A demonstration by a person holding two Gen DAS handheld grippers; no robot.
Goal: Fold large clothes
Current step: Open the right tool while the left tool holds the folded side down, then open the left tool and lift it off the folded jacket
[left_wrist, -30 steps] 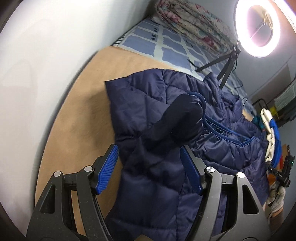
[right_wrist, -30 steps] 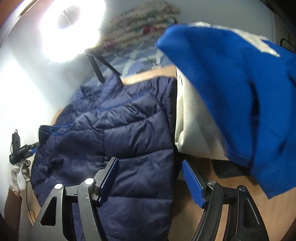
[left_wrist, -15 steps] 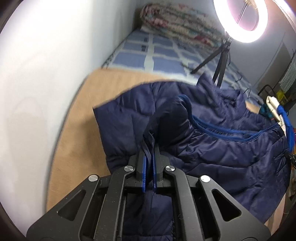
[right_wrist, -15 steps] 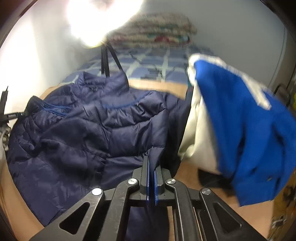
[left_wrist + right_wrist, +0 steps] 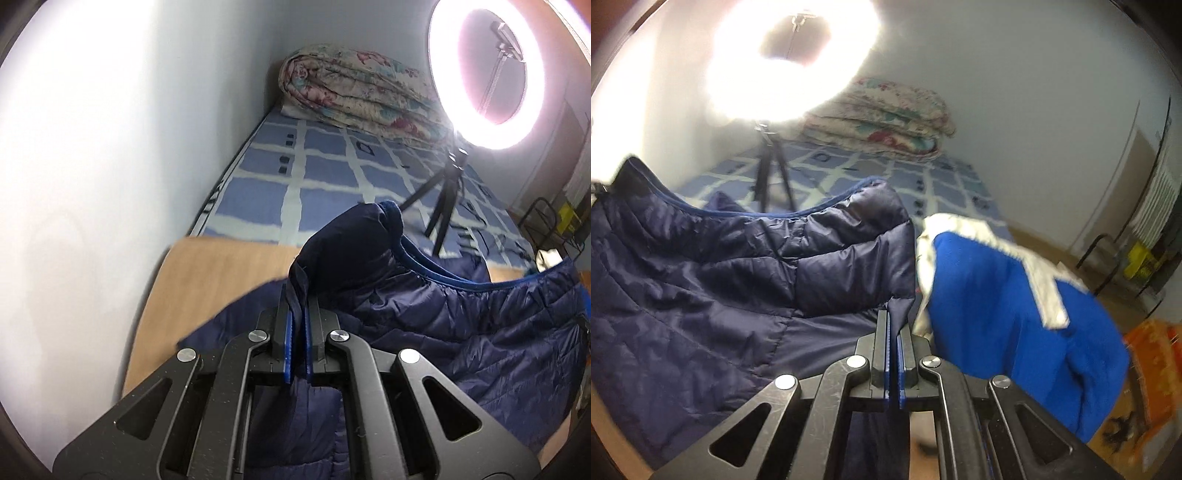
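Left tool [image 5: 297, 314] clamped on navy puffer jacket [image 5: 461, 325] edge; right tool [image 5: 892, 325] clamped on its other edge. Jacket raised above wooden desk [image 5: 207, 280], beside blue-white garment [image 5: 1015, 314]. No legible writing.

The right hand-held gripper [image 5: 892, 325] at six o'clock has its blue pads clamped on an edge of the navy quilted jacket [image 5: 738, 266], which hangs lifted toward nine o'clock. A blue-and-white garment [image 5: 1008, 306] sits at three o'clock, just beside the jacket. At eleven o'clock a ring light [image 5: 790, 62] glares on its tripod; a folded floral quilt [image 5: 886, 118] lies on the checked bed [image 5: 934, 184] at twelve.
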